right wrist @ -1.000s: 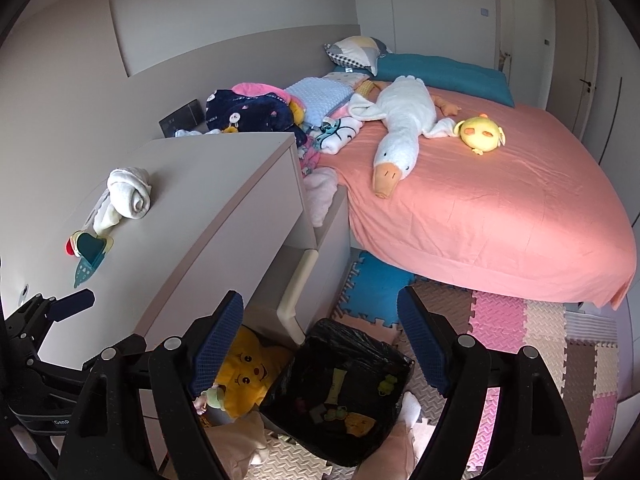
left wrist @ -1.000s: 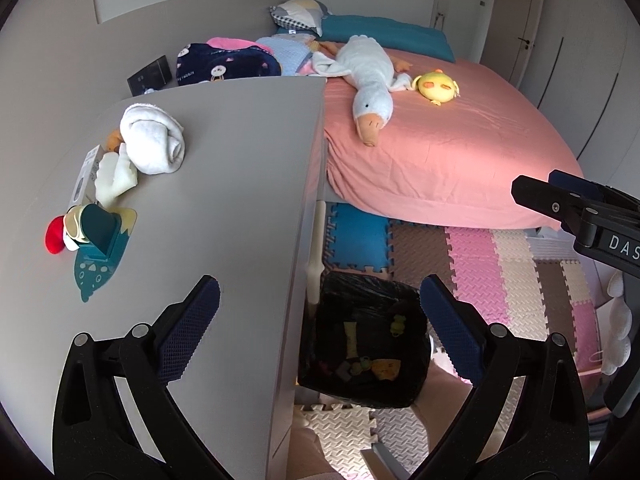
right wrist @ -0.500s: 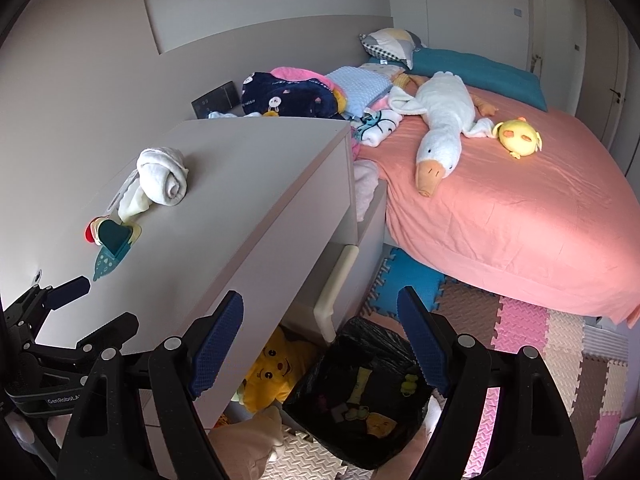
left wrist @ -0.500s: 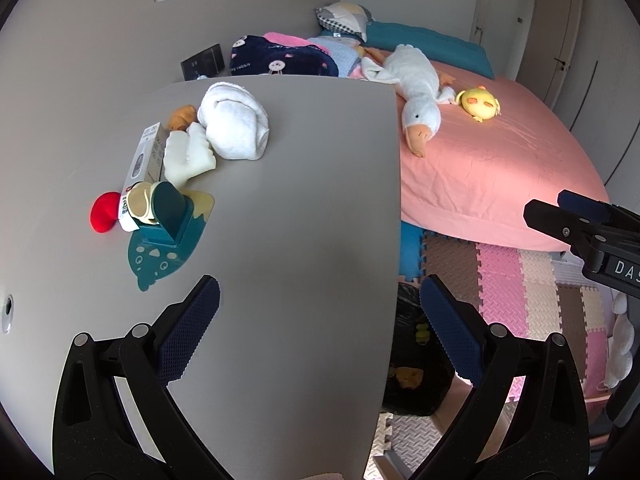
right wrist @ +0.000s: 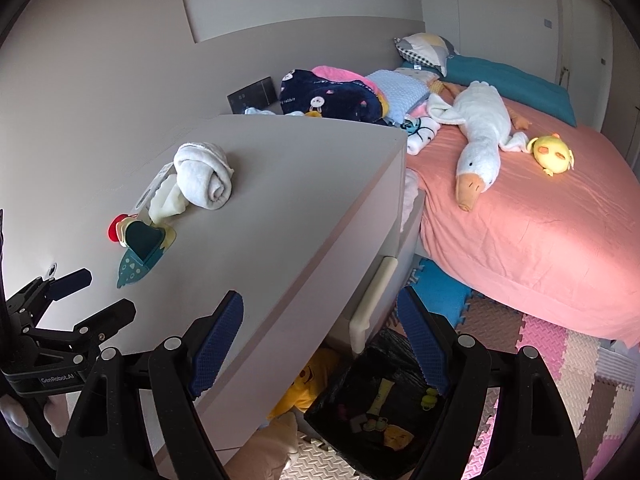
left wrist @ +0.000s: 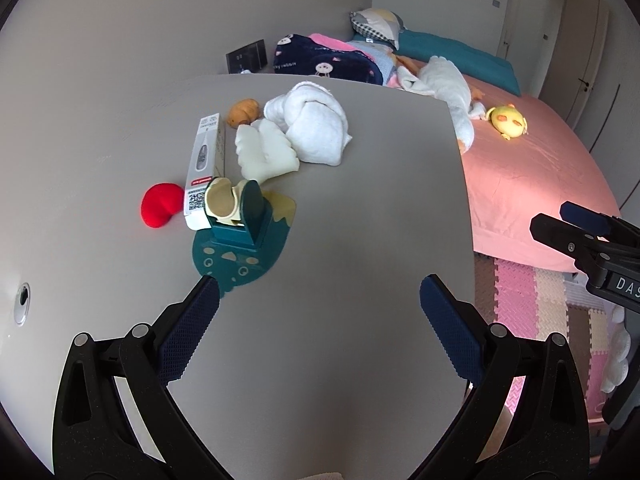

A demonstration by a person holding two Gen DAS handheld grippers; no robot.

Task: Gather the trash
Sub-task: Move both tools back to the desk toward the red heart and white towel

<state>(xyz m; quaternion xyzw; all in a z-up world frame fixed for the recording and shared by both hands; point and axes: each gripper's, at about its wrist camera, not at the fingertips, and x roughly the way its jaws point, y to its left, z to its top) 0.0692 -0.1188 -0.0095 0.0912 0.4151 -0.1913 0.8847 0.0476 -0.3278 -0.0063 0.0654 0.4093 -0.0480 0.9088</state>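
Because the clutter sits bunched at ten o'clock on the grey desk [left wrist: 340, 320], a thermometer box [left wrist: 205, 160] touching a red lump [left wrist: 160, 204] and teal stand [left wrist: 244, 224], the empty, spread left gripper [left wrist: 320, 312] might snag a neighbour. The right gripper [right wrist: 320, 332], also spread and empty, hovers above the black-lined bin [right wrist: 380, 420].
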